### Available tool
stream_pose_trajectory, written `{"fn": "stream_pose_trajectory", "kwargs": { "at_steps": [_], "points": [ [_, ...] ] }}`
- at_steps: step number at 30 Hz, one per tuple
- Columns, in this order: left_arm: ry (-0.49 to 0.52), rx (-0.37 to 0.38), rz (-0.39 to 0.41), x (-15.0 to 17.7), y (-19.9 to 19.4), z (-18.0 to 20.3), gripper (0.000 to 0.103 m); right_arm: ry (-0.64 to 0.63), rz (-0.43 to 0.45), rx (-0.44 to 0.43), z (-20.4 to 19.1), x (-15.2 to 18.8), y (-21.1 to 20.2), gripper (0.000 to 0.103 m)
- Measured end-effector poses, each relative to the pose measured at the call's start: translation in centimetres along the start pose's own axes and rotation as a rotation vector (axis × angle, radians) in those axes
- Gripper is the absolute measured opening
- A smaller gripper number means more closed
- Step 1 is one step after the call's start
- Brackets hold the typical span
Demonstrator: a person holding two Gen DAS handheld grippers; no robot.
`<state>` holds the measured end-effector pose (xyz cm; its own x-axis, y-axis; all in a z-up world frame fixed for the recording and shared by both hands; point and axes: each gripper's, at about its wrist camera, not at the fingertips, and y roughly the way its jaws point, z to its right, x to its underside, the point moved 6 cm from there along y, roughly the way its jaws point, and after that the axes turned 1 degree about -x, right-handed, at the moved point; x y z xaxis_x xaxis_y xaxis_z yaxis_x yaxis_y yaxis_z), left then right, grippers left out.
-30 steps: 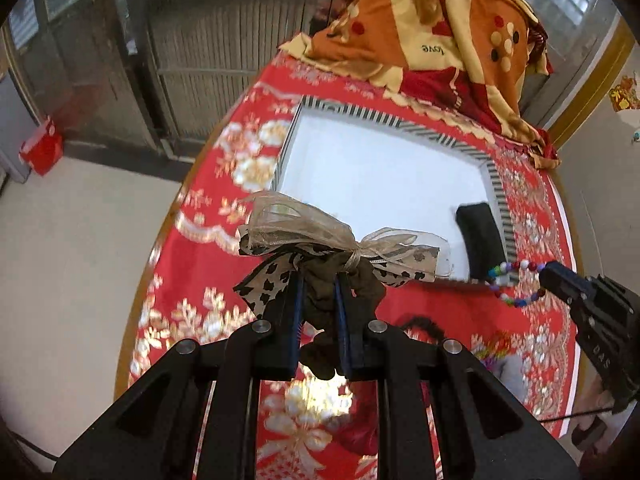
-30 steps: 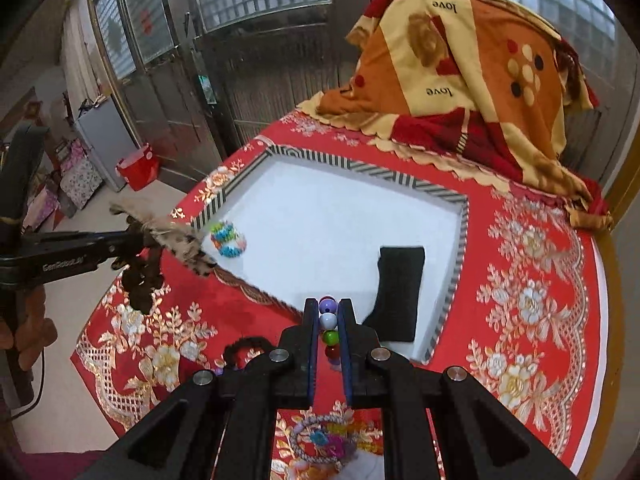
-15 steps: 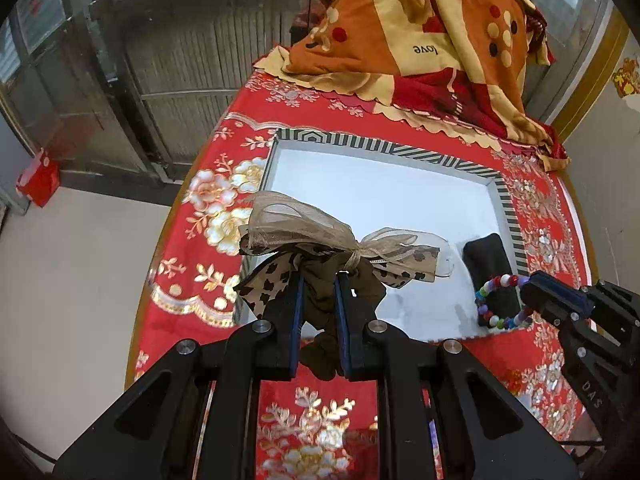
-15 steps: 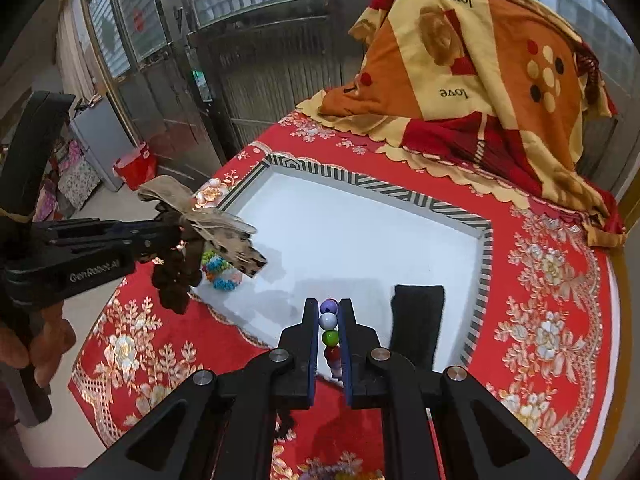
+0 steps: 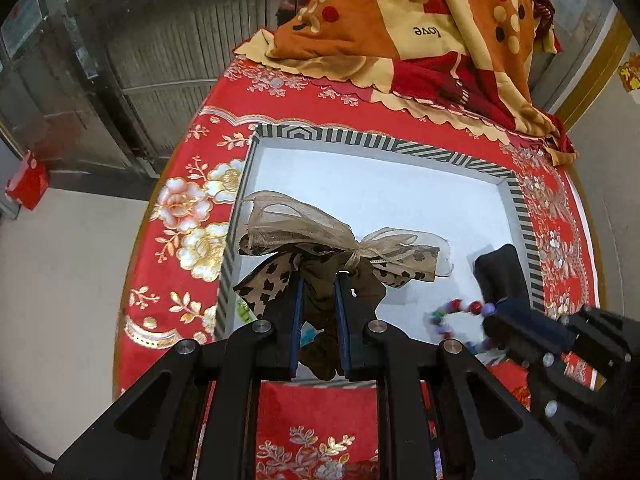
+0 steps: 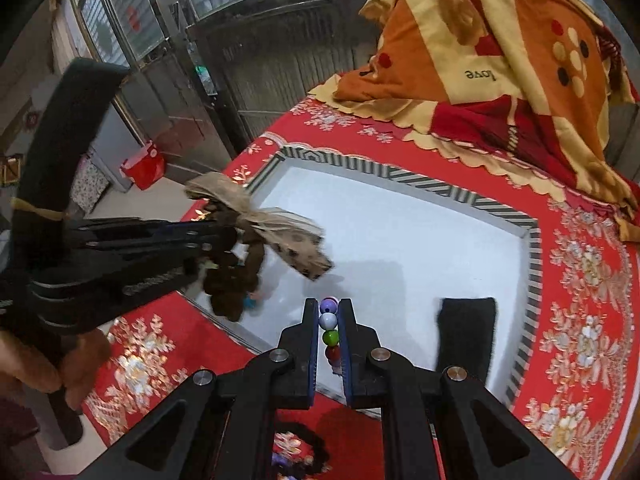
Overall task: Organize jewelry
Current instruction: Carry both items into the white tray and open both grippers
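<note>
Red floral tablecloth [image 5: 172, 280] borders our striped-rimmed white tray [image 5: 400, 148]. Our left gripper [image 5: 318, 276] clamps a bow scrunchie [image 5: 320, 240] over its left edge; our right gripper [image 6: 329, 304] pinches a beaded bracelet [image 6: 329, 320], apparently above open tray floor. Blanket [image 6: 500, 60] reads "love".

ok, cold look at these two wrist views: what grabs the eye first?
The big brown bow scrunchie, pinched in the left gripper and held above the left side of the white striped-rim tray. Next, the colourful bead bracelet clamped in the right gripper over the tray's near edge, beside a black pouch lying inside.
</note>
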<state>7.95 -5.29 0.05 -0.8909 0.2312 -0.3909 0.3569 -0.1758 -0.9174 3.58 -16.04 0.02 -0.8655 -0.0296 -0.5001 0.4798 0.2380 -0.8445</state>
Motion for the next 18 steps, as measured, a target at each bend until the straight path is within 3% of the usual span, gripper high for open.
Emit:
{"fn": "stream_pose_trajectory", "kwargs": {
  "at_steps": [7,12,18],
  "points": [
    [-0.016,0.024,-0.080,0.1,3.2,-0.1,0.014,0.074,-0.072,0.026,2.5,1.0,3.4,0.009],
    [-0.020,-0.022,-0.095,0.5,5.0,-1.1,0.014,0.137,-0.142,0.109,6.0,2.8,5.1,0.009],
    [-0.030,-0.058,-0.100,0.7,6.0,-1.9,0.014,0.147,-0.162,0.190,7.7,4.0,5.4,0.009]
  ]
}}
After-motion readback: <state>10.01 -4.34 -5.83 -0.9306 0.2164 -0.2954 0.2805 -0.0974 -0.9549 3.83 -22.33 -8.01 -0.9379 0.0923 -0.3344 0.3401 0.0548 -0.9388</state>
